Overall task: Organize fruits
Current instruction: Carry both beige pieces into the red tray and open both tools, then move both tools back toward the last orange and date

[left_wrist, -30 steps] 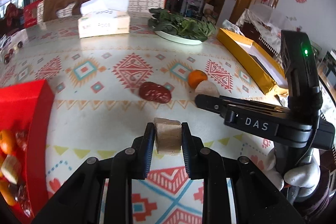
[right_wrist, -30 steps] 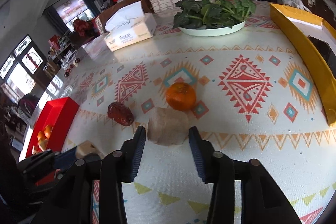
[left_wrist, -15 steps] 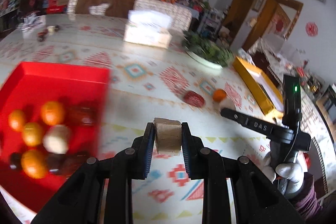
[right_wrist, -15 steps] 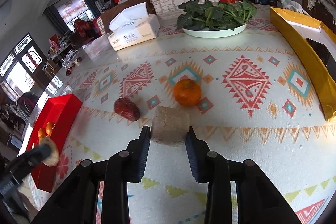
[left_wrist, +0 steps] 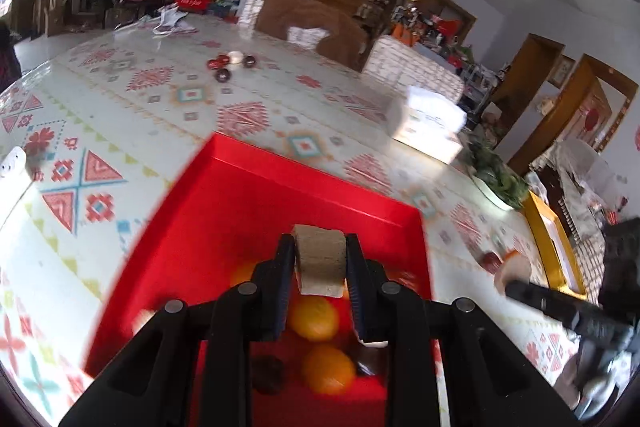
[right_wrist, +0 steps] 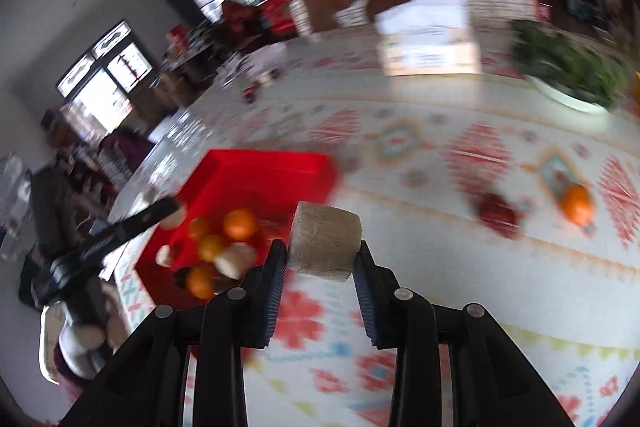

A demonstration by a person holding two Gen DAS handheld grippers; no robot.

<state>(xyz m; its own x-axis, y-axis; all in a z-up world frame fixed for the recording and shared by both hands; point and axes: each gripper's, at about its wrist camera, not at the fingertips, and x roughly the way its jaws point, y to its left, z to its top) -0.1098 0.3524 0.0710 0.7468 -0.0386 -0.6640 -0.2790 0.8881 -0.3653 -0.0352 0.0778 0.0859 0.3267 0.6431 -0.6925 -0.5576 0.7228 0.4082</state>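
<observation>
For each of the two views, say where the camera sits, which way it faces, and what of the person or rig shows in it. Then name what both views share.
Left wrist: rides on the left tool, angled down over the red tray; its fingers clamp a tan chunk; the right tool shows at the right edge.
Right wrist: rides on the right tool, angled down across the patterned table; its fingers clamp a tan piece; the left tool reaches in from the left.
Shared: the red tray, the oranges in it, the tissue box, the plate of greens.

Oranges [left_wrist: 316, 319] in tray [left_wrist: 256, 195].
</observation>
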